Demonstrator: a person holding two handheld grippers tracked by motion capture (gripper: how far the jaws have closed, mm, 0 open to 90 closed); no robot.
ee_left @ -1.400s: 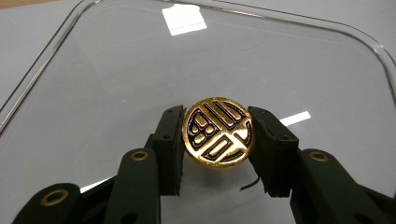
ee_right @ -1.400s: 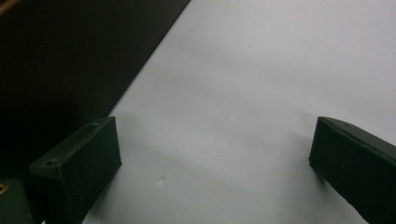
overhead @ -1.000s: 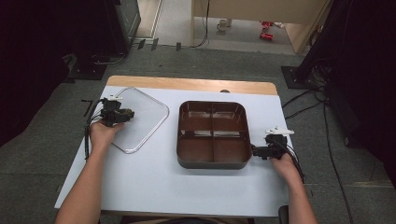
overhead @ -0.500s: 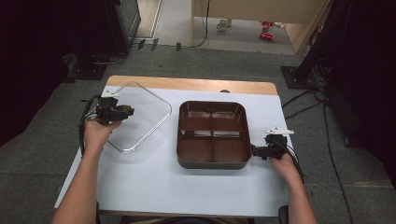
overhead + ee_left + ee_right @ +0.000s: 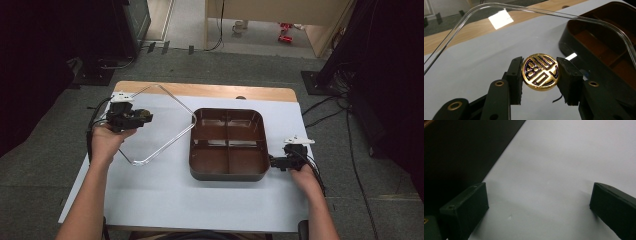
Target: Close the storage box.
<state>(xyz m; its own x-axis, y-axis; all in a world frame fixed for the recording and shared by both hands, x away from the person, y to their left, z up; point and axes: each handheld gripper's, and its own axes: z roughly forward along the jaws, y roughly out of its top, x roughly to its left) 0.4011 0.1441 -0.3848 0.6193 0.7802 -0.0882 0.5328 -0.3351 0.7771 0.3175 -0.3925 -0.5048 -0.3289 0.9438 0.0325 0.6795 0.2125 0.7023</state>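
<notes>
In the high view, a clear lid [image 5: 159, 125] is held tilted at centre left of the frame, its lower corner near the table [image 5: 200, 200], its upper edge raised toward the top. The left gripper [image 5: 142, 116] is clenched on the lid's gold knob [image 5: 540, 72]; in the left gripper view the knob is seen pinched between both jaws, with the lid's rim arching across the top of the frame. The pane itself is hard to make out apart from glare. A brown four-part tray [image 5: 227, 145] sits at centre, its right side cut off in the left gripper view. The right gripper [image 5: 275, 162] is seen at the tray's lower right corner; its jaws are spread apart over bare table, gripping nothing, the tray's dark wall filling the upper left of the right gripper view.
</notes>
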